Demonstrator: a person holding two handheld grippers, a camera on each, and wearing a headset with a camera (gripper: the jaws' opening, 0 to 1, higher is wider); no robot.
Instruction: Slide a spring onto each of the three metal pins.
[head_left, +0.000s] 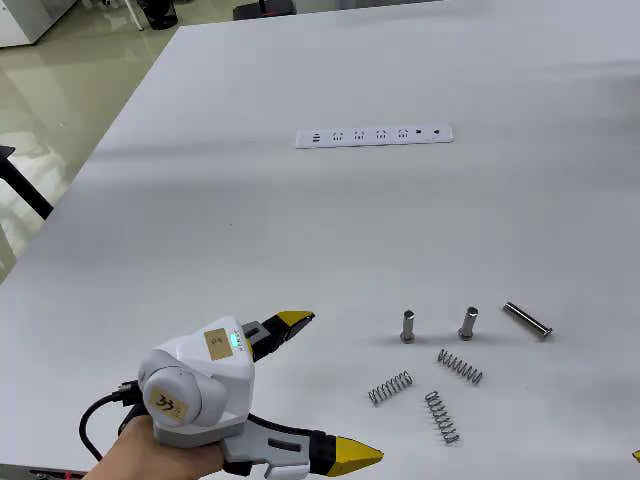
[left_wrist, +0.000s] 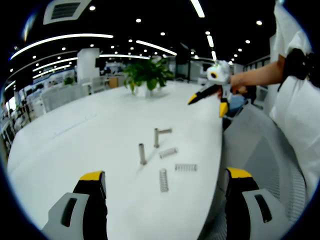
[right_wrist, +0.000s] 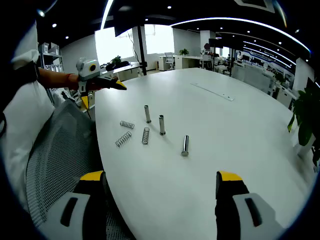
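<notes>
Springs (head_left: 390, 387) lie just right of left tool (head_left: 332, 388); jaws spread.

A white power strip (head_left: 374, 135) lies flat on the white table (head_left: 250, 230), a leafy potted plant (left_wrist: 147, 75) stands at one end, and a grey mesh chair (right_wrist: 60, 145) sits beside its edge.

The white tool (head_left: 325, 387) has yellow-tipped black jaws.

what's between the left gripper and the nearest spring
Nothing: in the head view, only bare table separates the left gripper from the nearest spring.
</notes>
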